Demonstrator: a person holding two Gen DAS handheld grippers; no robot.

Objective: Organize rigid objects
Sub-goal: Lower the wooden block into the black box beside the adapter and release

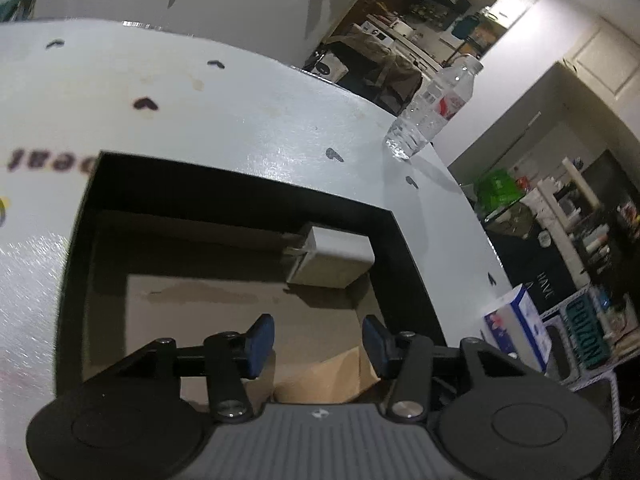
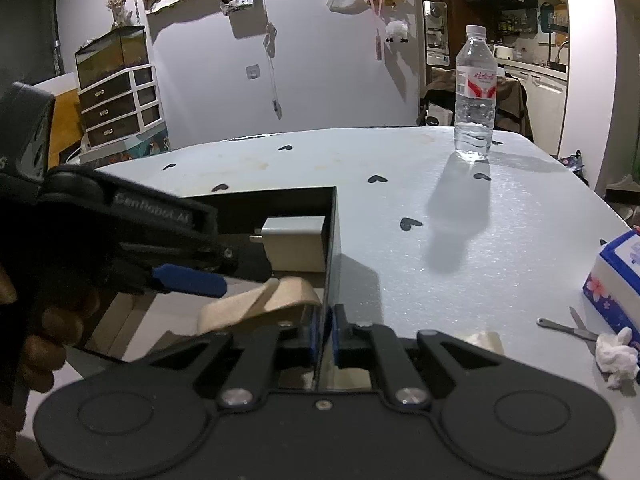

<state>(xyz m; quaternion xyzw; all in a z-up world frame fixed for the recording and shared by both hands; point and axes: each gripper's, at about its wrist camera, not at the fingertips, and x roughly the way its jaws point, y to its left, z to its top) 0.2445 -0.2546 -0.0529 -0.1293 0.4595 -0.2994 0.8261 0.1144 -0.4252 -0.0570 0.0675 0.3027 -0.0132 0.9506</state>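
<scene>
Plainly, "GenRobot.AI" lettering on left gripper [image 2: 224, 276].

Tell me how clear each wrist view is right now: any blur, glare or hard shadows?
Left wrist view: soft and smeared, fisheye-bent table edges, glare patches on its surface, box interior dim. Right wrist view: sharper; the water bottle throws a long, hard shadow toward the camera, and the left gripper is dark.

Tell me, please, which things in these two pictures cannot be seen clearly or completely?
- Tape roll: left wrist view, lower part hidden by the left gripper; right view, partly behind the box wall.
- Charger prongs: right view, covered by the left gripper's arm.
- Scissors: handles hidden under a white wad.
- Table print: left view, blurred, cut by edge.
</scene>
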